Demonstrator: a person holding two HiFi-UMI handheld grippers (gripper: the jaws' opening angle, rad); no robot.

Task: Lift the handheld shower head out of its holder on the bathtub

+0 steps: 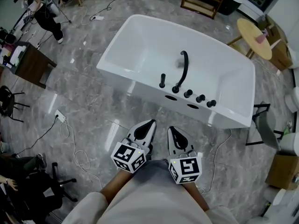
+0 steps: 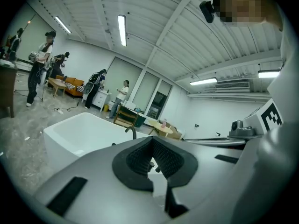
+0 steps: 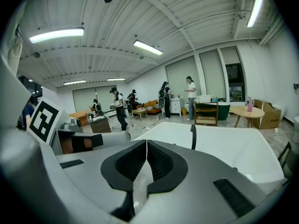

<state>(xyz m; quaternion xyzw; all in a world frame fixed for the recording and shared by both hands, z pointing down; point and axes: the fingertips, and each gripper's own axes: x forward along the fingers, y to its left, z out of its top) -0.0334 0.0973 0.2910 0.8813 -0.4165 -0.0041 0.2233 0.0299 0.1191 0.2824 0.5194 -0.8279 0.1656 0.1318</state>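
left tongs (image 1: pixel 151 123), right tongs (image 1: pixel 171 129) shut, facing bathtub (image 1: pixel 140 85).

You're standing on a grey marbled floor (image 1: pixel 88 97) with a white power strip (image 1: pixel 60 116) lying on it at left. There's a round wooden table (image 1: pixel 253 37) far right, a dark cabinet (image 1: pixel 30 62) at left and an orange sofa (image 2: pixel 70 83) by the far wall. Overhead is a ribbed white ceiling (image 3: pixel 140 17) with tube lights (image 2: pixel 122 29), and tall glass panels (image 3: pixel 212 73) stand behind.

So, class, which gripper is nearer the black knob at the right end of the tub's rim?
Right. In the head view the right gripper is lower left of the knob, short of the tub; the left gripper sits further left.
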